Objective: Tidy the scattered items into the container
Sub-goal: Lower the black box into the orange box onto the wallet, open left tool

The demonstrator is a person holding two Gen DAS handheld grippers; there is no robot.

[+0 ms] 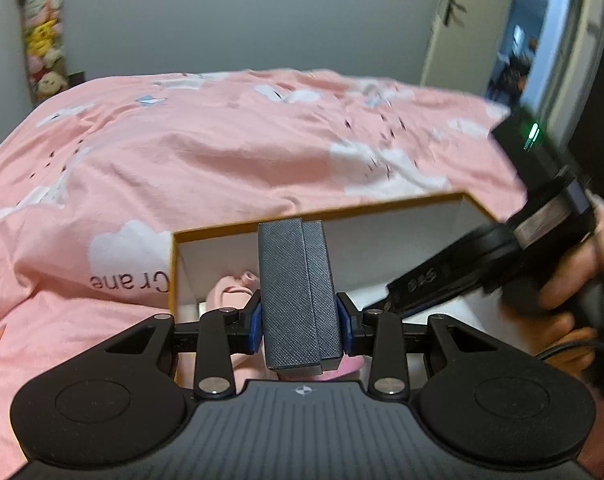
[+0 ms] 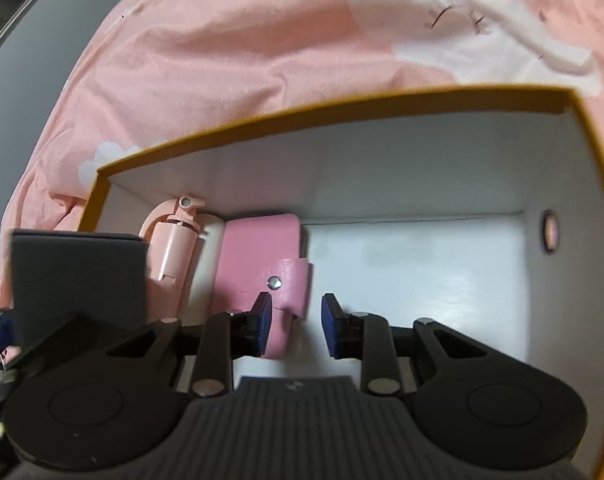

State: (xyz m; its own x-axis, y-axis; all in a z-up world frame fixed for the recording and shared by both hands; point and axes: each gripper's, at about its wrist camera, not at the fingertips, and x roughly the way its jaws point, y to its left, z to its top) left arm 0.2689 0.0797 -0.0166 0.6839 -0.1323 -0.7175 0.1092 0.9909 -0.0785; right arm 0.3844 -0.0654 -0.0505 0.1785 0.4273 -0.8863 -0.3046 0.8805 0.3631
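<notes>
My left gripper [image 1: 302,320] is shut on a dark grey textured box [image 1: 298,280], held upright over the near left part of the container [image 1: 321,210], an orange-rimmed cardboard box with white walls. The right wrist view shows that grey box [image 2: 78,276] at the left edge. Inside the container [image 2: 302,114] lie a pink wallet with a snap strap [image 2: 262,248] and a pale pink bottle-like item [image 2: 174,240] against the left wall. My right gripper [image 2: 296,322] hangs open inside the container; the wallet's strap lies beside its left pad, clear of the right one.
The container sits on a bed with a pink sheet [image 1: 222,148] printed with white clouds. A hand [image 1: 561,288] holds the right gripper at the container's right side. The container's right half [image 2: 421,264] has a bare white floor. An open door [image 1: 461,20] stands behind the bed.
</notes>
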